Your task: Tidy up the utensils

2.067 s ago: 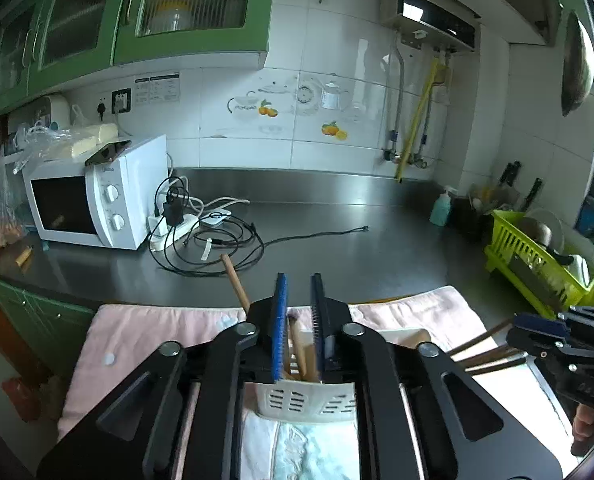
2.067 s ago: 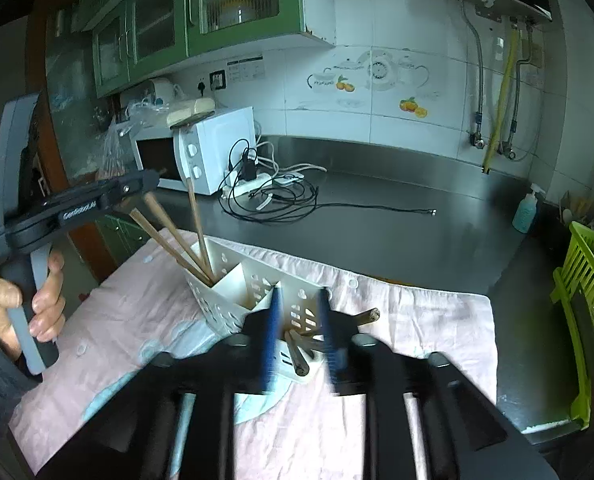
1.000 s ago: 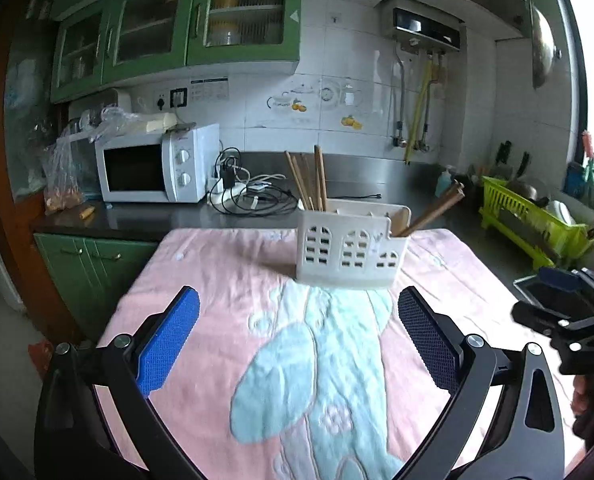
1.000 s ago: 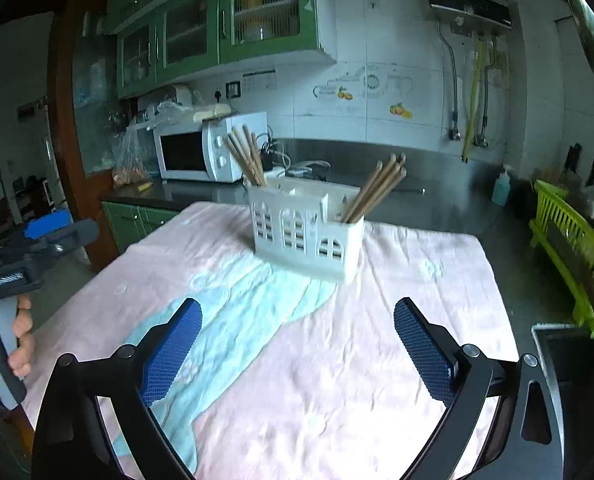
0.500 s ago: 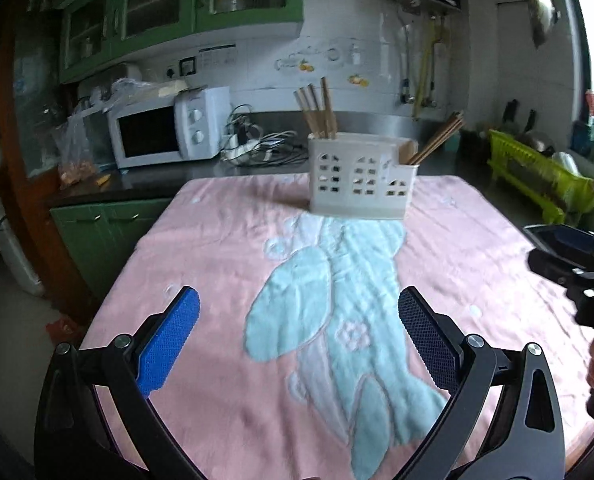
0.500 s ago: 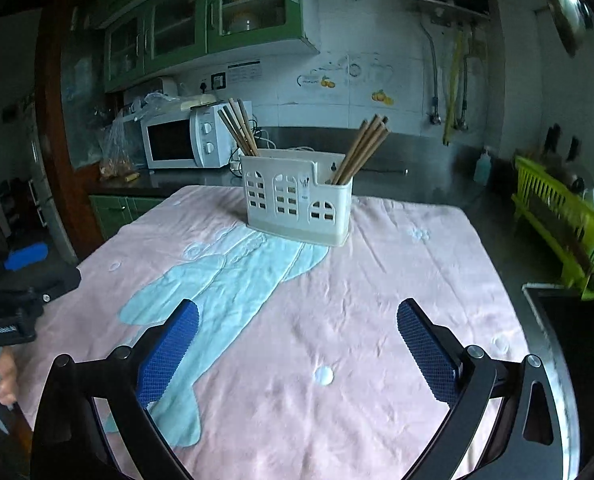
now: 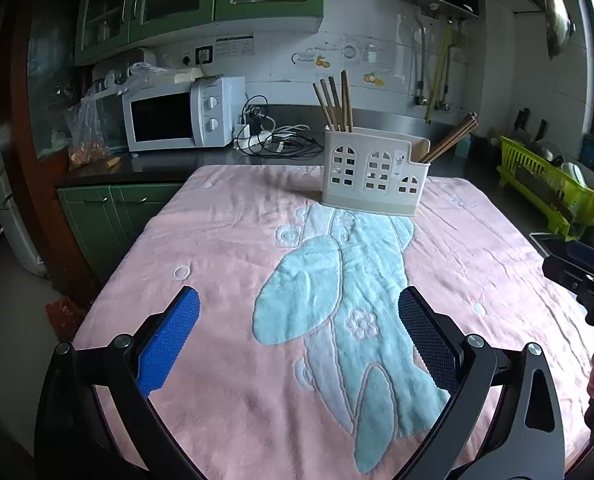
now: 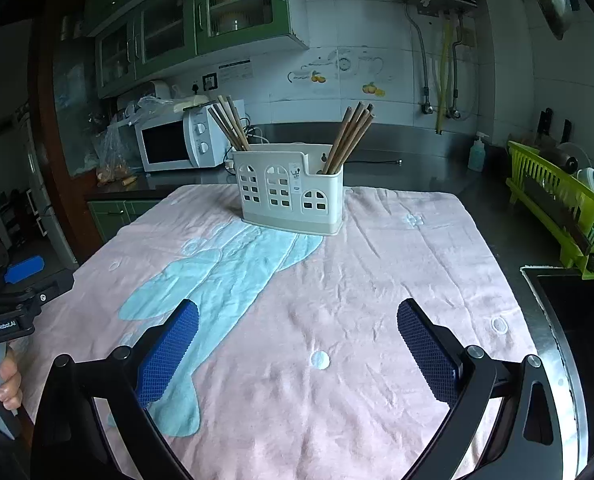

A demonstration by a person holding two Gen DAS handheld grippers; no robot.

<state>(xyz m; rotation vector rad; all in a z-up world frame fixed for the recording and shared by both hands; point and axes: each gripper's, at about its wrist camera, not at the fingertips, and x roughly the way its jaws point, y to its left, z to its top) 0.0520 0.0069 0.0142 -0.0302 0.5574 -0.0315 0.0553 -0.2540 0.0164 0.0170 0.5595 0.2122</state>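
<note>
Chopsticks (image 8: pixel 351 138) upright in two bunches at opposite ends of white holder (image 8: pixel 291 190), holder on pink towel (image 8: pixel 397 280); left gripper (image 7: pixel 297 336) jaws wide apart, empty; right gripper (image 8: pixel 297 338) likewise, both well short of holder.

The lower ends of both chopstick bundles (image 8: pixel 233 126) (image 8: pixel 349 138) are hidden inside the white holder (image 8: pixel 291 190), so how many sticks stand in each compartment cannot be told. In the left wrist view the right gripper (image 7: pixel 577 268) is cut off at the 3 o'clock edge. In the right wrist view the left gripper (image 8: pixel 21 280) is cut off at 9 o'clock, with only fingertips (image 8: pixel 11 384) showing. The sticker (image 8: pixel 295 174) on the holder is too small to read.
</note>
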